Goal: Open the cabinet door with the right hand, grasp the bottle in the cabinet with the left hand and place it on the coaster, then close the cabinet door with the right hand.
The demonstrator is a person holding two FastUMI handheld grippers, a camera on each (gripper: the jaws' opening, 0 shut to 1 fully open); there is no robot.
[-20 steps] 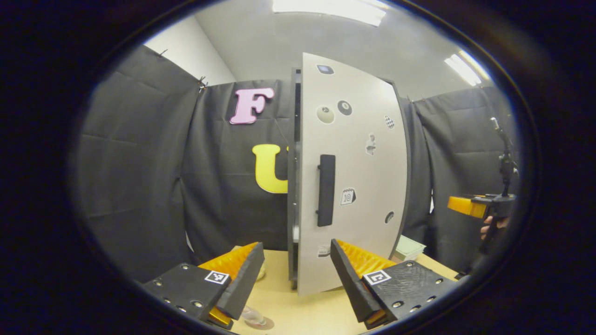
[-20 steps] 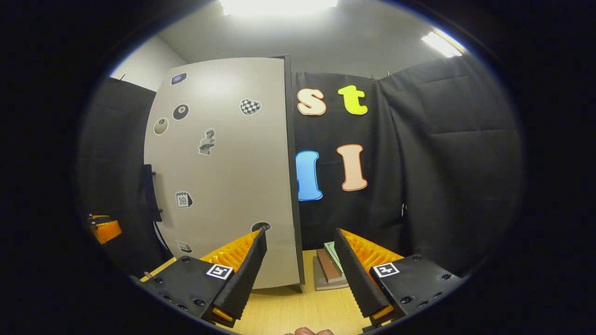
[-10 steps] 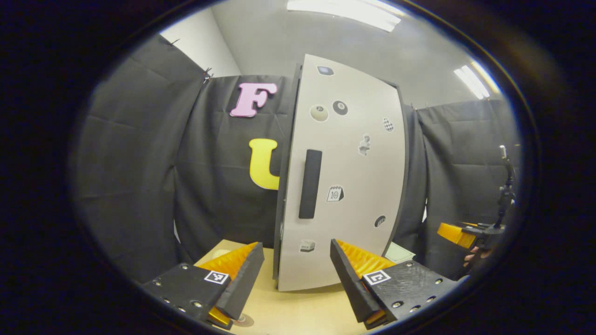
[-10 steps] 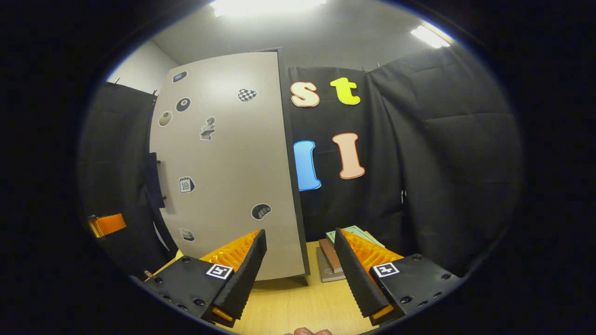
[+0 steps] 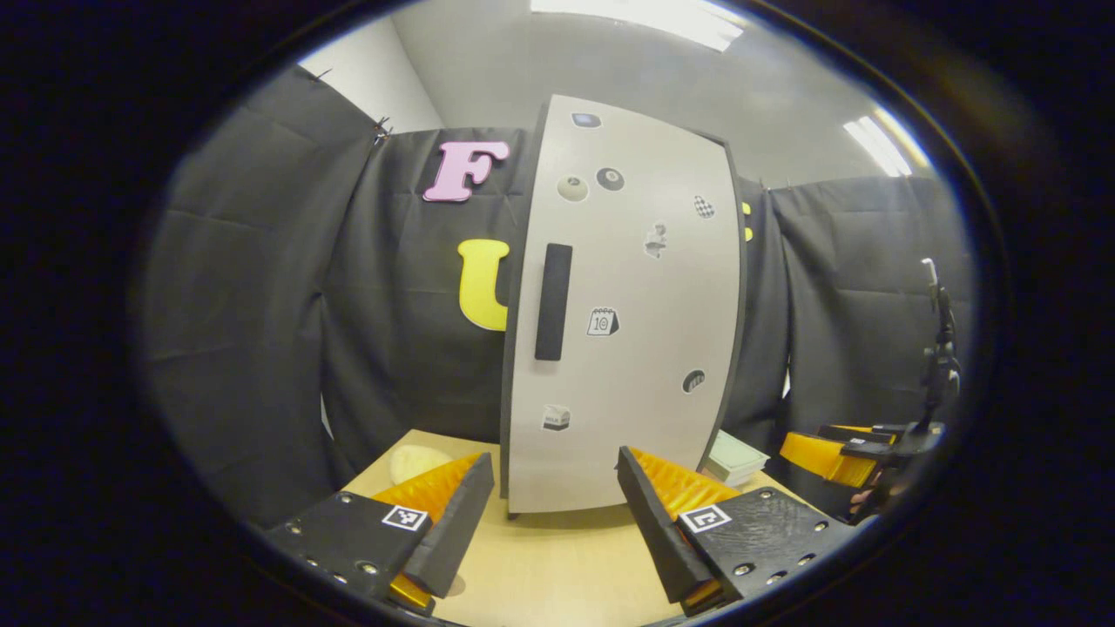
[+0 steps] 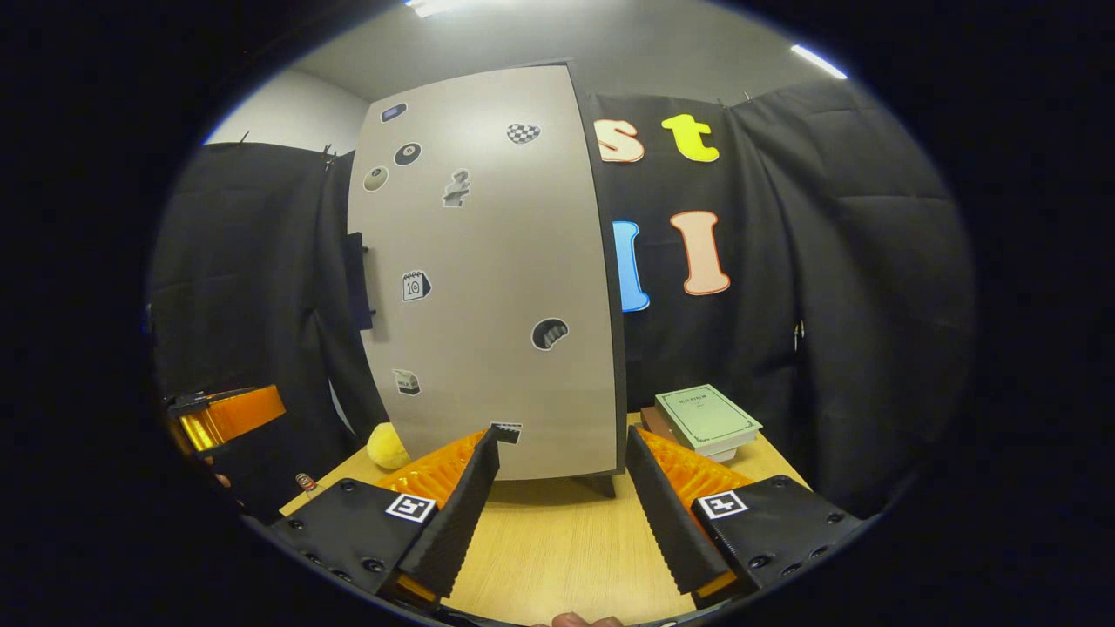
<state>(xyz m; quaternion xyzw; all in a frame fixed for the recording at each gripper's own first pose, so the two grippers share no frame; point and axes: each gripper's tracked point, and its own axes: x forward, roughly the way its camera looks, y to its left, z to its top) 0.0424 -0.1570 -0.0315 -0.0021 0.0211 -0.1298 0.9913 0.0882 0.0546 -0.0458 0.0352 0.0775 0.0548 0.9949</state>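
The cabinet door [image 5: 623, 296] stands flush with its cabinet, apparently closed, beyond both grippers. The left gripper [image 5: 555, 514] and right gripper [image 6: 562, 509] hover over the wooden table [image 6: 557, 549], fingers spread, holding nothing, well short of its black handle [image 5: 552, 301].

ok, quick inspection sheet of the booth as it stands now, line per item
surface: light wooden table, bare between the claws.
job's things: cabinet door looks shut, dark handle on its left edge; a bottle cap peeks at the table's left edge.
clutter: stacked books right of the cabinet; a yellow soft object on its left.
grippers: left claw open, empty; right claw open, empty, both off the door.
cables: nothing seen.
surroundings: black cloth walls, ceiling lights.
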